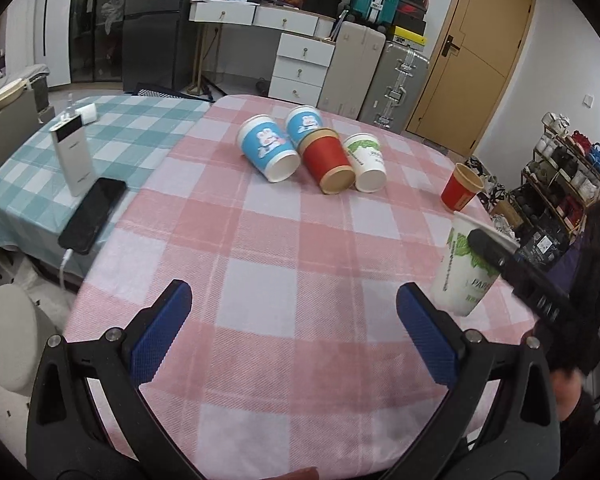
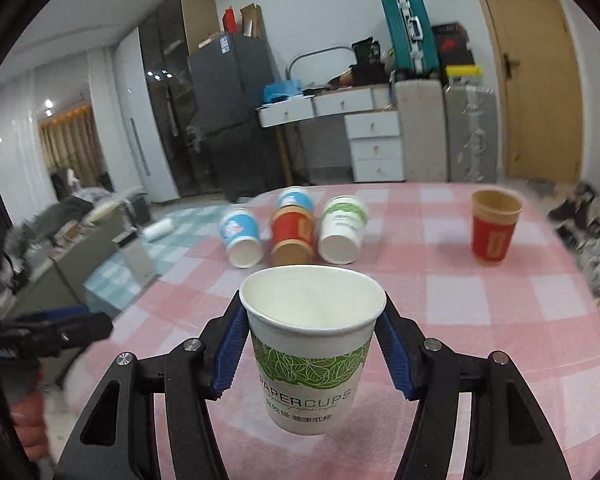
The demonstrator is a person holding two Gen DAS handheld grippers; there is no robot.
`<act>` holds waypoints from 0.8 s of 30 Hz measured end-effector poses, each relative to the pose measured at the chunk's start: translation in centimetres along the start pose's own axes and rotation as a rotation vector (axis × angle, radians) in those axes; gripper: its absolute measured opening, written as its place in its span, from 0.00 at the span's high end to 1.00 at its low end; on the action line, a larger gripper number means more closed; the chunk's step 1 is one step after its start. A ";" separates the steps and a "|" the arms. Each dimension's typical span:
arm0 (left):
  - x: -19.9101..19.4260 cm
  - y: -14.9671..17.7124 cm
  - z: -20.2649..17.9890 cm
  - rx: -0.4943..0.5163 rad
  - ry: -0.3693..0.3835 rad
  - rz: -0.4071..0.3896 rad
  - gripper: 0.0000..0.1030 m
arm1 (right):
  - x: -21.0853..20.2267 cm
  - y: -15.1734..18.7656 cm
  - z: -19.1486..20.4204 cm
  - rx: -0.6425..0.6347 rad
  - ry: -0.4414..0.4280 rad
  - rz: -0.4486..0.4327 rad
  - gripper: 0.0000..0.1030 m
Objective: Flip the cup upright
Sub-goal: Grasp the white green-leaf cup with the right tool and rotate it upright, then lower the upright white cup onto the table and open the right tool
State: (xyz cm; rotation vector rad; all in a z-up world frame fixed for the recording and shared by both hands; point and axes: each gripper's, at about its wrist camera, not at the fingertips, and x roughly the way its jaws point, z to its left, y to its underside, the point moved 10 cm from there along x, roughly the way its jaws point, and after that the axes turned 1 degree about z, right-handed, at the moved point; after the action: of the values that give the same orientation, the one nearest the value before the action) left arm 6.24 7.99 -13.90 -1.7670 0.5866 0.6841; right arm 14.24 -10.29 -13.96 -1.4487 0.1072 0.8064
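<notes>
My right gripper [image 2: 312,320] is shut on a white paper cup with a green leaf band [image 2: 312,356], held upright, mouth up, above the pink checked tablecloth [image 2: 460,312]. The same cup shows in the left wrist view [image 1: 466,268] at the right, with a right gripper finger against it. My left gripper [image 1: 294,304] is open and empty over the near part of the table. Several cups lie on their sides at the far middle: two blue ones [image 1: 268,148], a red one [image 1: 328,160] and a white-green one [image 1: 366,162]. A red cup [image 1: 460,188] stands upright at the right edge.
A black phone [image 1: 94,214] and a white power bank [image 1: 72,156] lie on the teal checked cloth at the left. White drawers [image 1: 300,68], suitcases [image 1: 400,84] and a wooden door [image 1: 476,48] stand behind the table. A cluttered shelf [image 1: 568,176] is at the right.
</notes>
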 end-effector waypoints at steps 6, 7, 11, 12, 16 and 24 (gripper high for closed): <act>3.1 -1.3 -1.6 0.009 -0.003 0.011 0.01 | 2.9 0.8 -1.0 -0.051 0.089 0.038 0.40; 3.4 -1.4 -1.7 0.007 -0.003 0.014 0.01 | 3.4 0.9 -0.9 -0.061 0.089 0.044 0.40; 4.3 -1.2 -1.8 0.014 -0.009 0.030 0.01 | 4.3 1.7 -0.3 -0.108 0.080 0.067 0.40; 4.6 -1.2 -1.8 0.015 -0.014 0.035 0.01 | 4.5 2.0 -0.2 -0.114 0.069 0.081 0.40; 5.3 -0.8 -1.3 0.000 -0.017 0.055 0.01 | 3.5 2.7 0.1 -0.126 0.071 0.077 0.40; 4.8 -0.8 -1.2 0.003 -0.016 0.043 0.01 | 1.6 4.6 0.2 -0.133 0.051 0.113 0.36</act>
State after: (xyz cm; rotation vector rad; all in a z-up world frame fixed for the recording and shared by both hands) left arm 10.38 6.84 -16.42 -1.7490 0.6157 0.7257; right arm 12.83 -9.81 -18.60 -1.6001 0.1782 0.8826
